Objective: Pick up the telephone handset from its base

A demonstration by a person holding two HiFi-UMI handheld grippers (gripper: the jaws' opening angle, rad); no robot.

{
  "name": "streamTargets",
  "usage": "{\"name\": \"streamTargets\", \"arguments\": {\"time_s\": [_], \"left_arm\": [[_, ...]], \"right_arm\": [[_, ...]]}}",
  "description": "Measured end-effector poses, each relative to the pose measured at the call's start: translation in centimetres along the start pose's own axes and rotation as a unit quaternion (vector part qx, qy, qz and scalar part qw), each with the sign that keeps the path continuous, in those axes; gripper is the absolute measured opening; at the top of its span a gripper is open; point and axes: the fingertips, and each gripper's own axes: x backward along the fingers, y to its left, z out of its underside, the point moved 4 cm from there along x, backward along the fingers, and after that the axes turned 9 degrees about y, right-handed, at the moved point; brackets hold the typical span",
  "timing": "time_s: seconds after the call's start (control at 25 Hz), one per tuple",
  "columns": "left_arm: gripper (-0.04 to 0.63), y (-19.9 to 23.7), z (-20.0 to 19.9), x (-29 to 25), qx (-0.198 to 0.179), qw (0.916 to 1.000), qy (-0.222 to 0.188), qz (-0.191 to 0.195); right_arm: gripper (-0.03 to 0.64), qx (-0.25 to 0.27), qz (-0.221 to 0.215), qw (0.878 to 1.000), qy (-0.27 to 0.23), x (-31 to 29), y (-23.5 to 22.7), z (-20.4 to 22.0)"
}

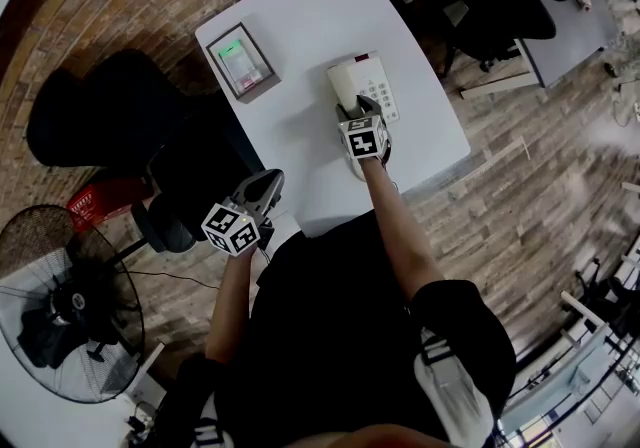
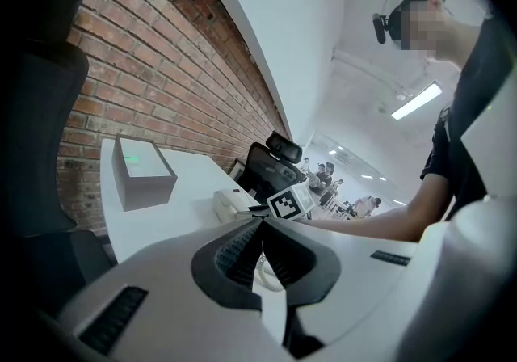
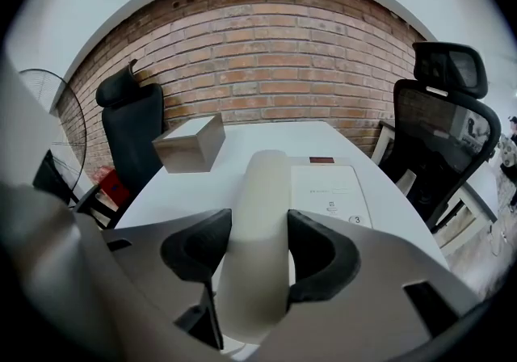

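A cream telephone base (image 1: 372, 84) lies on the white table (image 1: 300, 16), its handset (image 1: 345, 86) along its left side. My right gripper (image 1: 360, 108) is at the handset's near end. In the right gripper view the handset (image 3: 262, 191) runs between the jaws, both pads pressing its sides, beside the base's keypad face (image 3: 329, 191). I cannot tell whether the handset is off its cradle. My left gripper (image 1: 264, 186) hovers off the table's near left edge, shut and empty (image 2: 260, 227). From there the phone (image 2: 230, 203) shows small, beyond it.
A grey box with a green-lit top (image 1: 241, 61) sits on the table's far left. Black office chairs stand at the left (image 1: 90, 116) and beyond the right side (image 3: 440, 118). A floor fan (image 1: 60, 306) is at the lower left. A brick wall (image 3: 266, 53) lies behind.
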Motion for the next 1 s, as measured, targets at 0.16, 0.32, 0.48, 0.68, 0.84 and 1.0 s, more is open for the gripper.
{"name": "streamTargets", "arguments": {"time_s": [0.16, 0.32, 0.48, 0.68, 0.84, 1.0], "left_arm": [[0.020, -0.4, 0.1, -0.2, -0.002, 1.0000, -0.002, 0.005], [0.020, -0.5, 0.0, 0.1, -0.008, 0.9999, -0.004, 0.012], [0.020, -0.6, 0.0, 0.7, -0.014, 0.9998, -0.006, 0.015], [0.020, -0.9, 0.3, 1.4, -0.020, 0.9996, -0.010, 0.018], [0.020, -1.3, 0.8, 2.3, -0.025, 0.9994, -0.010, 0.021], [0.020, -1.4, 1.3, 3.1, -0.030, 0.9992, -0.011, 0.023]], "right_arm": [[0.216, 0.003, -0.005, 1.000, -0.006, 0.9, -0.2, 0.2], [0.216, 0.003, -0.003, 1.000, -0.015, 1.7, 0.0, 0.5], [0.215, 0.004, 0.000, 1.000, -0.019, 2.5, 0.3, 0.9], [0.214, -0.006, 0.000, 1.000, -0.025, 3.8, 0.6, 1.5], [0.213, -0.018, 0.004, 0.999, -0.030, 5.1, 0.8, 2.0], [0.212, -0.015, 0.012, 0.999, -0.046, 5.9, 1.0, 2.4]]}}
